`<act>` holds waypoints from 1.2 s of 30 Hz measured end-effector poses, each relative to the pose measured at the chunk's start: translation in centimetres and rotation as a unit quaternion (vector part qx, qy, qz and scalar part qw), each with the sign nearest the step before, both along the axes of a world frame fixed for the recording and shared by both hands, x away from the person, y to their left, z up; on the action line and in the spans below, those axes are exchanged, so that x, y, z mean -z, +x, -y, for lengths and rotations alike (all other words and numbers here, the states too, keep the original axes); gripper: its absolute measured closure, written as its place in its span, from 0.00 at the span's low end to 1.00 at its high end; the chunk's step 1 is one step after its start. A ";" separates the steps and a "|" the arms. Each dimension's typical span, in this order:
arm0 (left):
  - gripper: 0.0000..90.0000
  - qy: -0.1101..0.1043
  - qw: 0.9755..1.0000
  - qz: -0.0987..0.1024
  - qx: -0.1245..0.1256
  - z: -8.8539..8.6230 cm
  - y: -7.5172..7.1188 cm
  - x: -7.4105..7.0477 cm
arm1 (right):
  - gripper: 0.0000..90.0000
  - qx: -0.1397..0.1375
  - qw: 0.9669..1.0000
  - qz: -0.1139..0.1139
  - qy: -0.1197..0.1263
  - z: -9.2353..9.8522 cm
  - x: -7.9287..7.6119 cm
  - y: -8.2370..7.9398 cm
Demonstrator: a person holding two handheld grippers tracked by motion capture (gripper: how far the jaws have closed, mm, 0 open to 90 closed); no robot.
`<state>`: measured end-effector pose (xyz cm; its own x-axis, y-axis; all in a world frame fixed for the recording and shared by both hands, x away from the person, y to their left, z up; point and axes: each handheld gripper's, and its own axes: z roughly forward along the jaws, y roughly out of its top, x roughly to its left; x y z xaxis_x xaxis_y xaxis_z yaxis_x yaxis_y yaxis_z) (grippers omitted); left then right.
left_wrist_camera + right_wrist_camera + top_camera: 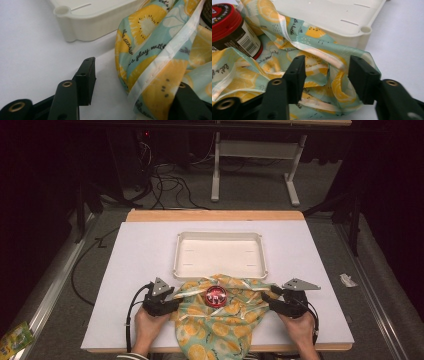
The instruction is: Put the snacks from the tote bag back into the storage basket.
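A cloth (215,327) printed with yellow lemons on pale blue lies bunched at the table's near edge. A dark jar with a red lid (216,296) stands upright on it, in front of a white tray (220,236). My left gripper (173,298) sits at the cloth's left edge and is open. In the left gripper view a hemmed fold of cloth (160,55) lies between the jaws of the left gripper (137,75), apart from the left jaw. My right gripper (268,299) is open at the cloth's right edge. The right gripper's (327,61) jaws straddle loose cloth (317,57) beside the jar (229,27).
The tray is empty and its near wall (347,35) touches the cloth's far edge. One tray corner (87,25) stands just beyond my left gripper. Bare white table (140,270) spreads left and right of the cloth. Cables trail over the floor behind the table.
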<state>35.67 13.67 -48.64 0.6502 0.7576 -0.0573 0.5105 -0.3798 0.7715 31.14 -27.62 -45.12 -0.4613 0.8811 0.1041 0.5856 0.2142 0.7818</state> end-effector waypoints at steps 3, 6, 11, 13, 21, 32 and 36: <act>0.54 0.002 1.000 0.002 0.000 0.1 0.0 0.0 | 0.50 0.003 1.000 0.013 -0.007 -0.1 -0.4 -0.4; 0.53 -0.001 1.000 -0.001 0.000 0.0 0.0 0.0 | 0.50 0.000 1.000 0.021 -0.009 -0.1 -0.7 -0.6; 0.52 0.001 1.000 0.001 0.001 0.0 0.0 0.0 | 0.49 0.006 0.999 0.032 0.014 0.1 -0.8 -0.8; 0.52 0.001 1.000 0.001 0.001 0.0 0.0 0.0 | 0.49 0.005 0.999 0.036 0.018 0.1 -1.0 -0.8; 0.51 0.000 1.000 0.000 0.000 0.0 0.0 0.0 | 0.50 -0.014 0.999 0.044 0.005 -0.2 -1.4 -1.3; 0.51 0.007 1.000 0.002 0.000 0.1 -0.1 0.0 | 0.51 -0.037 0.998 0.032 0.027 -1.6 -1.8 -1.2; 0.51 0.007 1.000 0.002 0.001 0.1 -0.1 0.0 | 0.52 -0.042 0.998 0.039 0.030 -2.1 -2.1 -1.1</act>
